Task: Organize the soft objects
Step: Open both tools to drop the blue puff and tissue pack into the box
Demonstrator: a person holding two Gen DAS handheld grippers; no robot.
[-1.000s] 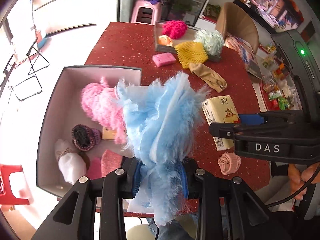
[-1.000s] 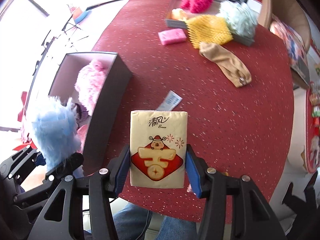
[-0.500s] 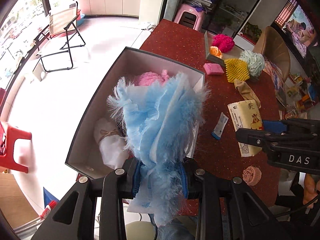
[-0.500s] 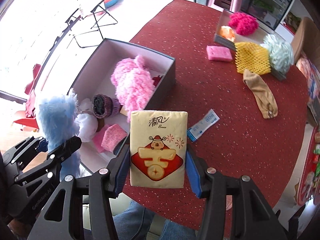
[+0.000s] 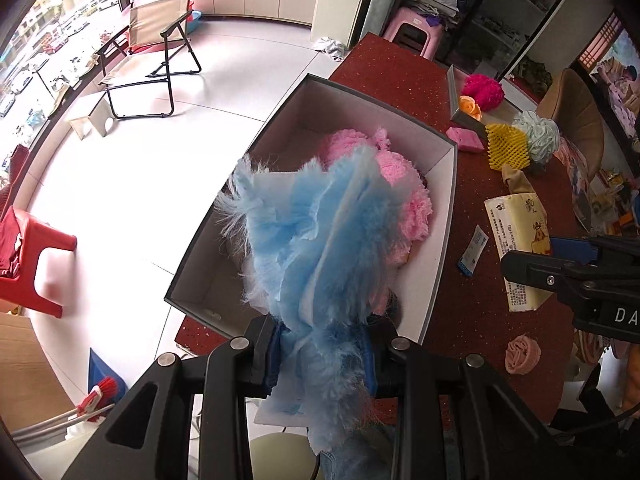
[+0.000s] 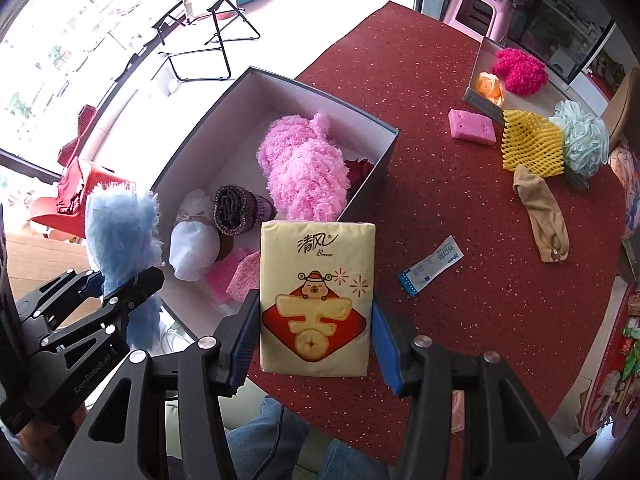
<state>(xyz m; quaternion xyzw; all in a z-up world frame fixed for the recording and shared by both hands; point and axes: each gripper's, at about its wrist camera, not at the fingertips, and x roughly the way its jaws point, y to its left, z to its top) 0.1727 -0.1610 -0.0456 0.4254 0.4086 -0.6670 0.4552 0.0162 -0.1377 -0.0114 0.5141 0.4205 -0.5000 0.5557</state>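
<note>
My left gripper (image 5: 322, 354) is shut on a fluffy blue cloth (image 5: 320, 240), held above the near end of an open grey box (image 5: 444, 216). The same blue cloth (image 6: 120, 224) shows at the left in the right wrist view. My right gripper (image 6: 314, 338) is shut on a yellow tissue pack (image 6: 316, 296), held over the red table (image 6: 460, 300) beside the box (image 6: 390, 148). Inside the box lie a pink fluffy item (image 6: 304, 168), a dark knitted roll (image 6: 236, 210), a white bundle (image 6: 194, 244) and pink cloths (image 6: 236, 276).
On the table lie a small blue-white sachet (image 6: 430, 270), a tan sock (image 6: 542, 216), a pink sponge (image 6: 472, 126), a yellow foam net (image 6: 532, 144), a pale bath pouf (image 6: 582, 140) and a tray (image 6: 478, 100) with magenta and orange items. A pink rolled cloth (image 5: 522, 352) sits near the table edge.
Both grippers have moved sideways toward the box and rolled, each keeping its hold. The blue cloth now hangs over the box's near end, and the tissue pack is close to the box wall.
</note>
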